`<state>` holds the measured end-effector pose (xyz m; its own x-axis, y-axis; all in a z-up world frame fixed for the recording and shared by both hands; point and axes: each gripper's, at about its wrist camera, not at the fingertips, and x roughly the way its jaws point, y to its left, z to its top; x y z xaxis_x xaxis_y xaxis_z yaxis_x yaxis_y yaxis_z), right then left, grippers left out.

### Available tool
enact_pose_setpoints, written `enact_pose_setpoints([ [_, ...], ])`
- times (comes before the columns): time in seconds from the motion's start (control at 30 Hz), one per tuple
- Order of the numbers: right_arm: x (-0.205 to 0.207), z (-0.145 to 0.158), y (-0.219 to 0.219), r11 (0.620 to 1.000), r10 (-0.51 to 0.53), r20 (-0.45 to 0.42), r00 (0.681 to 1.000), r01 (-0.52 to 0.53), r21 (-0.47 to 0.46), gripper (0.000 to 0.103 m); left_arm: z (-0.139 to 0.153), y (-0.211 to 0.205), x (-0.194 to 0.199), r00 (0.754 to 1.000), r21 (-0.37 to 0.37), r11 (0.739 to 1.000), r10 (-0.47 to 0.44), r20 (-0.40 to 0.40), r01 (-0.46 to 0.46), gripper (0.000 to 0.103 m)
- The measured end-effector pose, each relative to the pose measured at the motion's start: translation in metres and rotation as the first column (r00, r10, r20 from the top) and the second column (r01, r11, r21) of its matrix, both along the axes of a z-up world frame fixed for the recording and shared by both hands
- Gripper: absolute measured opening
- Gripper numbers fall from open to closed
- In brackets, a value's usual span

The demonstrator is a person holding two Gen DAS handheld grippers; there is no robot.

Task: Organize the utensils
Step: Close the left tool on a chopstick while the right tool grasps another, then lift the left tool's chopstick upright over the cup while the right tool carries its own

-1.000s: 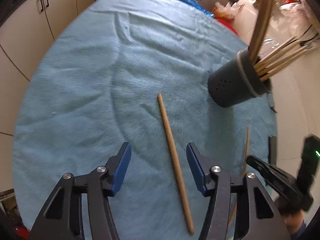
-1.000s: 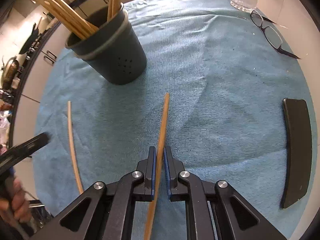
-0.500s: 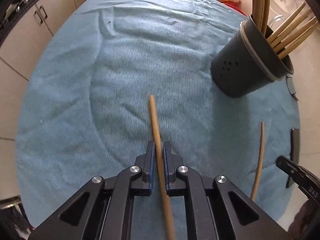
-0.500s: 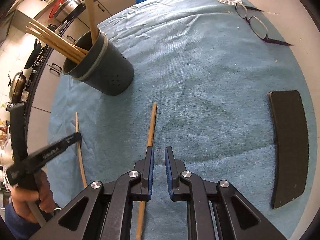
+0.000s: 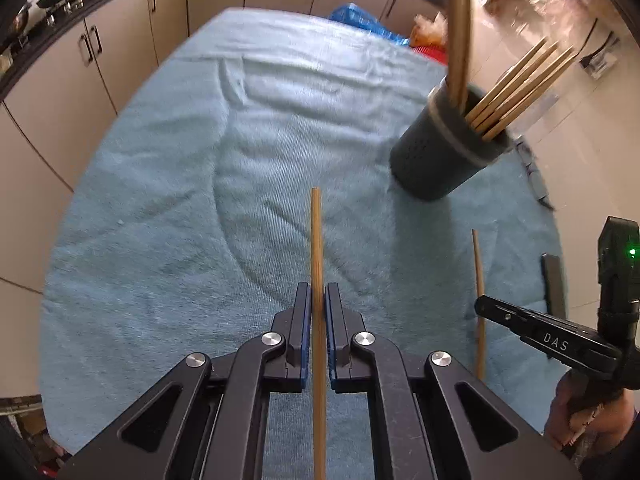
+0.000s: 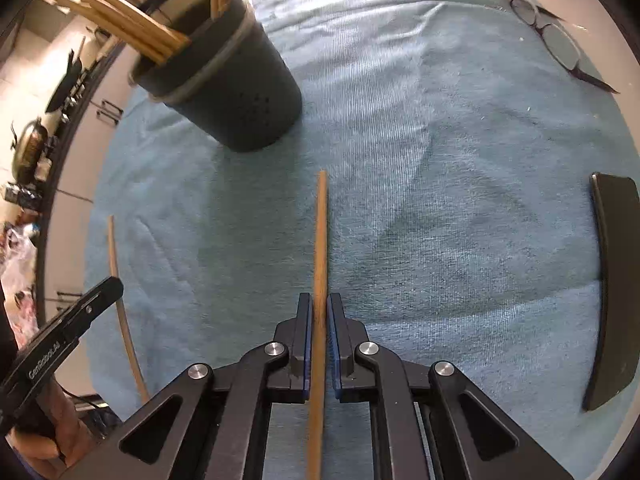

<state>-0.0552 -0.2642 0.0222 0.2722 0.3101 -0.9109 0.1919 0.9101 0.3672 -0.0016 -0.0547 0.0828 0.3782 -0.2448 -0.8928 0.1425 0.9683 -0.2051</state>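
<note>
On a blue towel [image 5: 168, 208] spread over the table, each gripper clamps a wooden chopstick. Seen from the left wrist, the left gripper [image 5: 318, 304] has its blue pads pressed against both sides of a chopstick [image 5: 317, 240] whose free end points up the cloth. The right gripper [image 6: 319, 312] is clenched the same way on a second chopstick [image 6: 321, 236], whose tip reaches toward the dark holder [image 6: 248, 108].

That holder, a round dark cup with a pale band under its rim and small holes in its wall, stands upright on the towel with several more chopsticks [image 6: 120, 28] leaning out of it. In the left wrist view it sits to the upper right [image 5: 440, 160].

Writing shows on the gripper bodies. The right gripper's side, seen from the left wrist, carries white letters reading "DAS" [image 5: 555, 342] near a small green light [image 5: 632, 252]. The left gripper's side, seen from the right wrist, bears a white label that seems to read "GenRobot.AI" [image 6: 44, 362].

A pair of glasses [image 6: 556, 40] lies at the towel's far right edge, and a flat black object [image 6: 614, 280] rests near the right border. Cabinets [image 5: 100, 52] stand beyond the table.
</note>
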Motion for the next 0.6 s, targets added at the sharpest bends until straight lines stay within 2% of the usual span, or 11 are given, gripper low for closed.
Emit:
enact_pose_setpoints([
  [0.2, -0.021, 0.048, -0.004, 0.998, -0.015, 0.195, 0.981, 0.003, 0.063, 0.007, 0.049, 0.002, -0.030, 0.990, -0.022, 1.000, -0.008, 0.140, 0.012, 0.006],
  [0.37, -0.048, 0.095, -0.005, 0.998, -0.021, 0.371, 0.929, 0.000, 0.057, 0.007, 0.076, -0.010, -0.037, 0.971, -0.028, 0.999, -0.029, 0.237, 0.037, 0.006],
  [0.6, -0.070, 0.129, -0.002, 1.000, -0.014, 0.506, 0.862, 0.013, 0.006, 0.007, 0.103, -0.012, -0.040, 0.952, -0.032, 0.998, -0.040, 0.305, 0.052, 0.006],
])
